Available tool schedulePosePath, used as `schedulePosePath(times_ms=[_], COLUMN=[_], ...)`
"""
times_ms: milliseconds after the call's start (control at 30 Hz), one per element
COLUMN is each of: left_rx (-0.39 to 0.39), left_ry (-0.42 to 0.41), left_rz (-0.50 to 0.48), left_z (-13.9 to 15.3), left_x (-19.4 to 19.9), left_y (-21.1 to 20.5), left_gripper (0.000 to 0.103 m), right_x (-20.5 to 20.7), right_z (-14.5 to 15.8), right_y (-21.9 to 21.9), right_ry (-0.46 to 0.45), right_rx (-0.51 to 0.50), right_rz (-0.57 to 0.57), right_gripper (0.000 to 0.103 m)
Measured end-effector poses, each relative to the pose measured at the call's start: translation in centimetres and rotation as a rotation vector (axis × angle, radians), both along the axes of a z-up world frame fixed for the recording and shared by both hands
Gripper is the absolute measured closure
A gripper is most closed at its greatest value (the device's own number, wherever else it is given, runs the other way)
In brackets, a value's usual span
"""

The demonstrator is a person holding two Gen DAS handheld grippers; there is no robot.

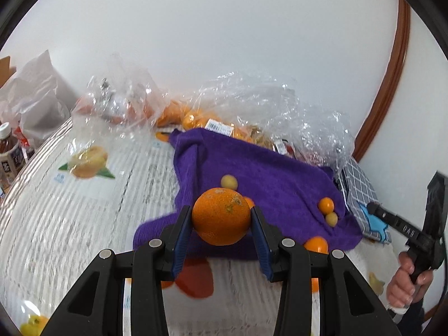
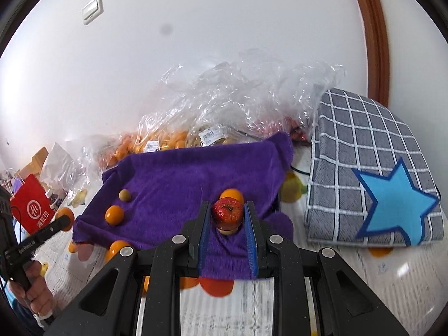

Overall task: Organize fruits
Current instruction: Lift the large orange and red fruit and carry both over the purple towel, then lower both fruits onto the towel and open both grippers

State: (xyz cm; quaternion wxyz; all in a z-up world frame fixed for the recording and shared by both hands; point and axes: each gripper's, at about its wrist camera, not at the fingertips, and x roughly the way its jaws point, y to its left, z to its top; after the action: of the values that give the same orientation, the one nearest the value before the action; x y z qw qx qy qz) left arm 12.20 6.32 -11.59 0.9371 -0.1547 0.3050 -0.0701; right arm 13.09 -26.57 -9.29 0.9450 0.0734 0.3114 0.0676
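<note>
My left gripper (image 1: 221,218) is shut on a large orange (image 1: 221,215) and holds it over the near edge of a purple towel (image 1: 266,179). My right gripper (image 2: 227,214) is shut on a small red apple (image 2: 227,212) above the same purple towel (image 2: 182,179). Small fruits lie on the towel: a yellow one (image 1: 229,182), a small orange one (image 1: 326,205) and a pale one (image 1: 331,219) in the left wrist view. In the right wrist view an orange one (image 2: 114,215), an olive one (image 2: 125,195) and another orange (image 2: 231,194) behind the apple show.
Clear plastic bags of oranges (image 1: 193,117) lie at the back against the wall. A grey checked cushion with a blue star (image 2: 372,179) is right of the towel. Bottles (image 1: 8,151) and a red paper bag (image 2: 30,210) stand at the left. Loose oranges lie on the fruit-printed mat (image 1: 84,196).
</note>
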Motion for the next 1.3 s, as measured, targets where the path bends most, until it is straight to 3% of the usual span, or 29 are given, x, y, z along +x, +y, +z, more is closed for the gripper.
schedulePosePath(times_ms=[333, 467, 733, 1300], left_rx=[0.069, 0.044, 0.000, 0.063], left_ry=[0.040, 0.062, 0.084, 0.096], left_rz=[0.011, 0.030, 0.018, 0.002], left_z=[-0.5, -1.5, -2.8, -3.3], left_x=[5.8, 7.3, 7.9, 8.0], left_y=[-2.3, -2.4, -2.1, -3.1], left_gripper=[0.063, 0.063, 0.063, 0.063], right_x=[1.5, 1.5, 2.0, 2.0], right_z=[-3.3, -3.7, -4.9, -4.9], right_y=[-0.1, 0.2, 0.7, 1.0], right_ry=[0.082, 0.092, 0.132, 0.126], right_rx=[0.017, 0.001, -0.023, -0.066], right_rz=[-0.012, -0.007, -0.008, -0.018], right_gripper=[0.080, 0.080, 0.080, 0.079])
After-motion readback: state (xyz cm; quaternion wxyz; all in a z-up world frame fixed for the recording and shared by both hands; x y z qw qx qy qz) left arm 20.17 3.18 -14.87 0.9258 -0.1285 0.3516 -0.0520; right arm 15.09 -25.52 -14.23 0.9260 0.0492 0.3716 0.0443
